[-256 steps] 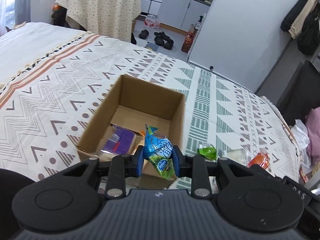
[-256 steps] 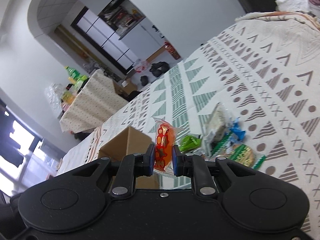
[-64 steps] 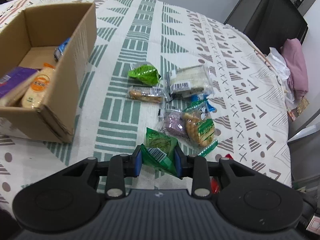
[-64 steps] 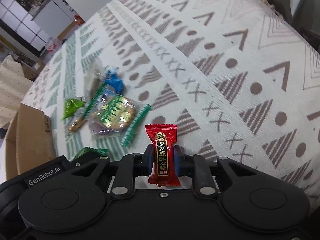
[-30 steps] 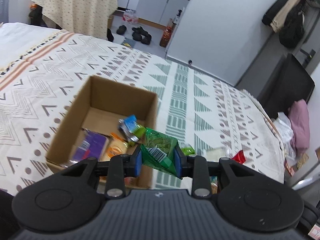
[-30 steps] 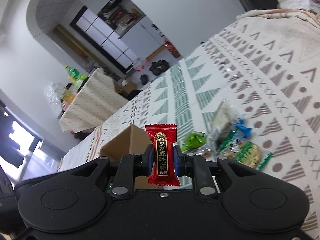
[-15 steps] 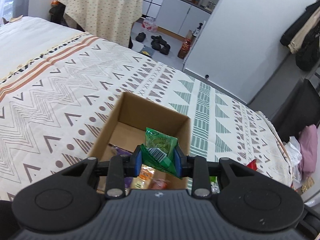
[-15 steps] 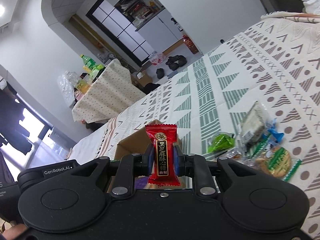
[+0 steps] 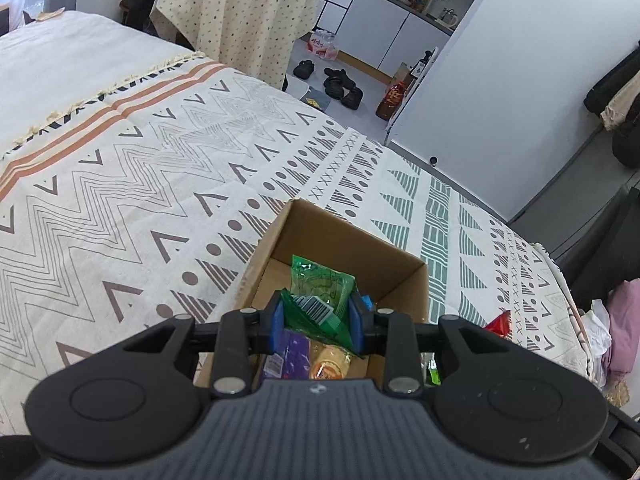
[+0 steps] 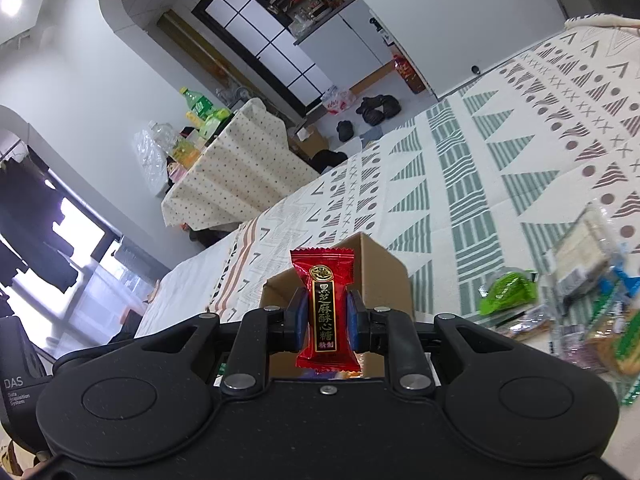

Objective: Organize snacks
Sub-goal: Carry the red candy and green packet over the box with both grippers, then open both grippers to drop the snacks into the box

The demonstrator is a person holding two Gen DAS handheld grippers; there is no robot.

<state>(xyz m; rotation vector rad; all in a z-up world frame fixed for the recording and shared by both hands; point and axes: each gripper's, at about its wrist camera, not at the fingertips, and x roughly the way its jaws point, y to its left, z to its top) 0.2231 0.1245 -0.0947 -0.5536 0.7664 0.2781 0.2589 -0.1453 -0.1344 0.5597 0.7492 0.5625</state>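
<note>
We hold two black plastic grippers with blue pads. Our left gripper (image 9: 318,316) squeezes a green packet (image 9: 320,298). The packet is shiny and crinkly, with a white barcode on it. Its top sticks up past the pads, and one corner hangs down below them. The pads press on both its sides.

Right under and in front of the green packet sits a cardboard box (image 9: 404,276). The box is brown, square and open on top, with smooth flat walls. Inside it we see a purple packet (image 9: 290,354) and an orange-and-yellow packet (image 9: 330,362) lying close together on the bottom. A bit of blue wrapper (image 9: 367,301) peeks out next to our right pad. The green packet hangs over the open box and does not touch it.

Our right gripper (image 10: 327,318) pinches a red candy (image 10: 324,310). The candy wrapper is shiny, long and flat, with zigzag ends and gold writing on a black strip. It stands up straight between the pads. Behind it, in the right wrist view, is the same box, and the candy is still in the air in front of it.

The box rests on a soft blanket (image 9: 140,184) with zigzags, triangles, dots and green stripes. It looks woven, with a little fringe at the far edge. To the right of the box, more snacks lie in a pile (image 10: 580,300) on the blanket: a bright green bag (image 10: 506,292), a clear pack with pale cake inside (image 10: 580,246), and others that look blurry.
</note>
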